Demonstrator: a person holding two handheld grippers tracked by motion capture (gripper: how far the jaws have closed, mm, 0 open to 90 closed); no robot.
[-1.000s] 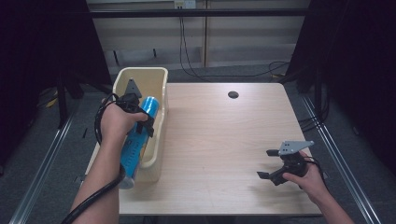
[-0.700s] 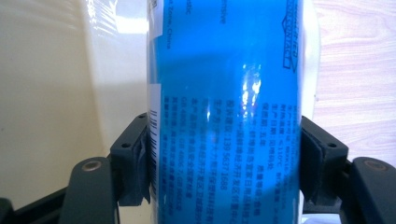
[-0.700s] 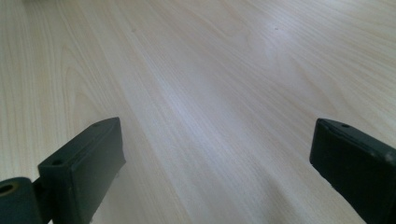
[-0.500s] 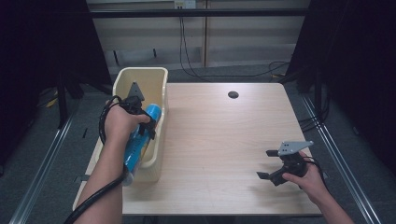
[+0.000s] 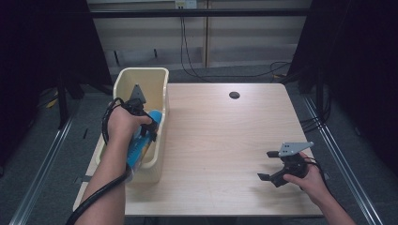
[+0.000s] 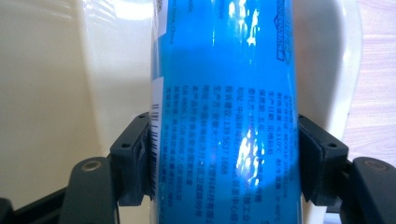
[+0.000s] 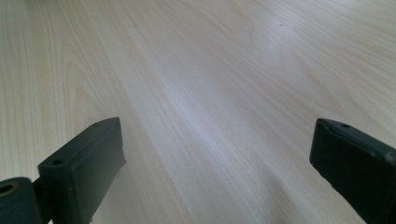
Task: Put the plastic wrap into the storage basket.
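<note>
Change: over the last second the left gripper has carried the blue plastic-wrapped cylindrical package further into the cream rectangular plastic bin, toward its far end. Judged a placing step, release pending.

Left gripper: jaws clenched on the package's sides, label print between them.

Right gripper: jaws spread wide, nothing between them, low over the light wooden table, well to the right of the bin; unchanged.

Bin contents: the blue package, lying lengthwise along the right wall. Other contents cannot be told.
</note>
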